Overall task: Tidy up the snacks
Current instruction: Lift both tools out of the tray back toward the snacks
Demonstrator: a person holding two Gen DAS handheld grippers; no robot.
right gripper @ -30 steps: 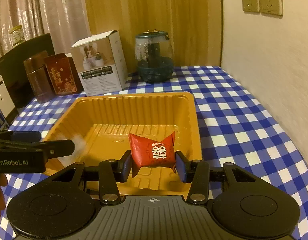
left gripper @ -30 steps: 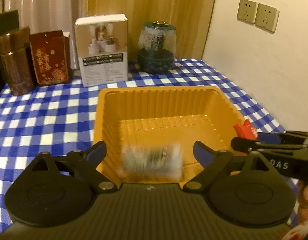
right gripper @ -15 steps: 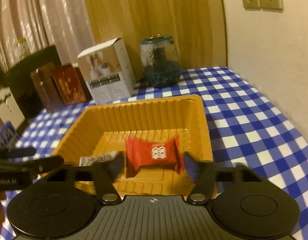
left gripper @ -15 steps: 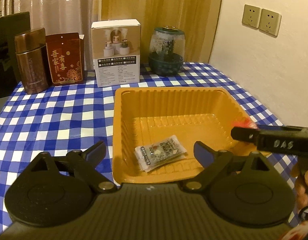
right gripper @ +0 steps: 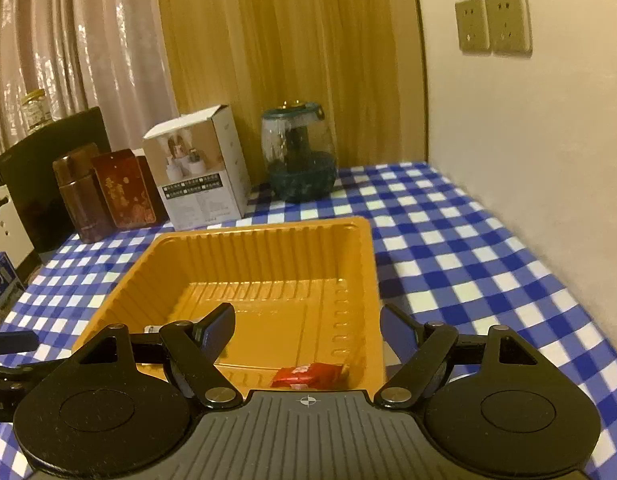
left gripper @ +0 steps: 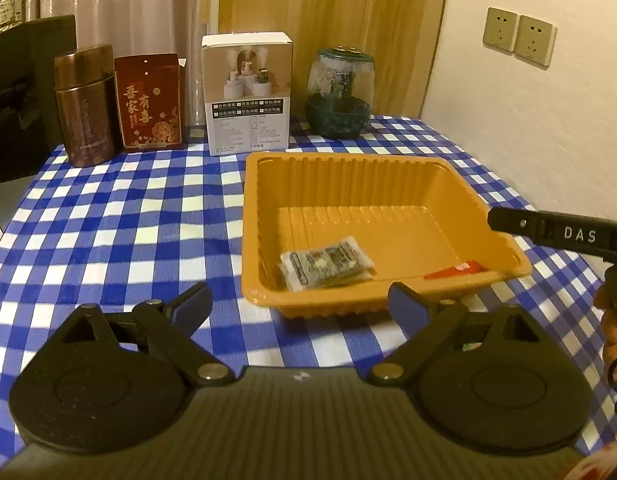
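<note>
— Two snacks in the orange tray (left gripper: 504,268): clear packet (left gripper: 326,262) front-left, red candy (right gripper: 306,374) front-right corner.
— Grippers?
— My left gripper (left gripper: 300,304) and right gripper (right gripper: 306,328) both spread, empty. White box (left gripper: 246,94), glass jar (left gripper: 340,94), tins behind; nothing blocking.

A blue-and-white checked tablecloth (left gripper: 108,216) covers the table, under warm, dim light. Behind hang a sheer curtain (left gripper: 140,4) and a yellow curtain (right gripper: 284,48). The cream wall (right gripper: 528,140) bears two sockets (right gripper: 493,21).

We see two snack packets (left gripper: 326,264) (left gripper: 454,271) in the tray (left gripper: 348,168) on our table (left gripper: 128,208); boxes (left gripper: 246,92) and a jar (left gripper: 340,92) stand at twelve o'clock behind it.
</note>
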